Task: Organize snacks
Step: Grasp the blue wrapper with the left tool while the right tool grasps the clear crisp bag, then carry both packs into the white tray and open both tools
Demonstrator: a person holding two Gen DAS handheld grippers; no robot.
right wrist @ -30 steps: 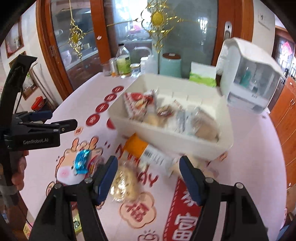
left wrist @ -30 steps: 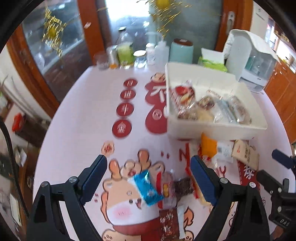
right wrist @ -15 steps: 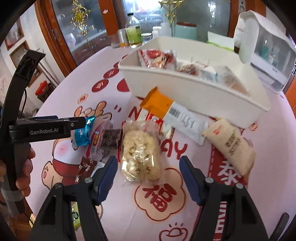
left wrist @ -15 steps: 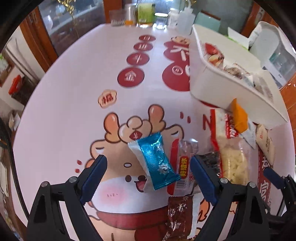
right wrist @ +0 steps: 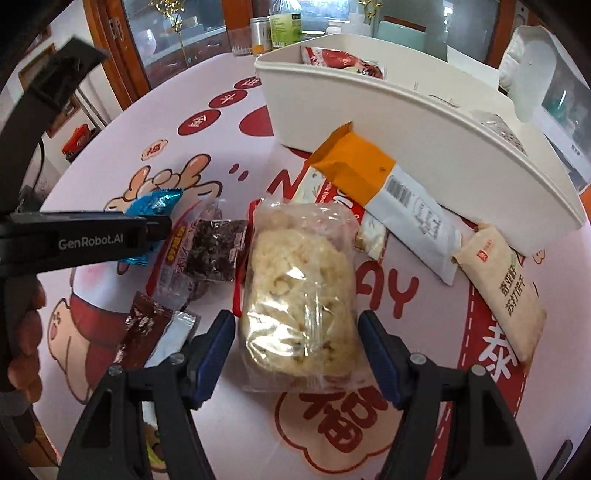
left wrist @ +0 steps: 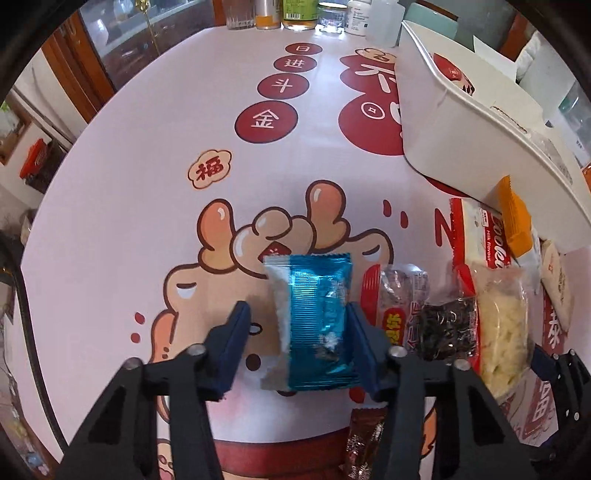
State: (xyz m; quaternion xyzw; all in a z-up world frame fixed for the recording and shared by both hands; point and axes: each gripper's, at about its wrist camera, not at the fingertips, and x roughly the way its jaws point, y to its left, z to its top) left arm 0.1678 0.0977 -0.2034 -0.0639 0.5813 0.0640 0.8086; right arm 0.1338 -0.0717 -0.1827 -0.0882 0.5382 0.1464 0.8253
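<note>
A blue foil snack packet [left wrist: 317, 317] lies flat on the cartoon-printed tablecloth. My left gripper [left wrist: 296, 308] points down over it with its jaws closing. The right pad touches the packet's edge, and a small gap shows at the left pad. A clear bag of pale puffed snacks [right wrist: 299, 280] lies between the fingers of my right gripper [right wrist: 295, 317], which stands open with a gap on each side. The white bin [right wrist: 406, 122] behind them holds several wrapped snacks.
Loose on the cloth are a dark packet [right wrist: 218, 247], a red-and-clear packet [right wrist: 173, 258], a brown foil packet [right wrist: 142, 328], an orange-and-white packet [right wrist: 388, 181] leaning on the bin, and a beige packet [right wrist: 506, 291]. Bottles [left wrist: 295, 14] line the far edge. A hand [right wrist: 22, 332] holds the left gripper.
Both grippers came down close to the table. The left jaws narrowed around the blue packet. The right jaws kept their width and now straddle the clear bag.
</note>
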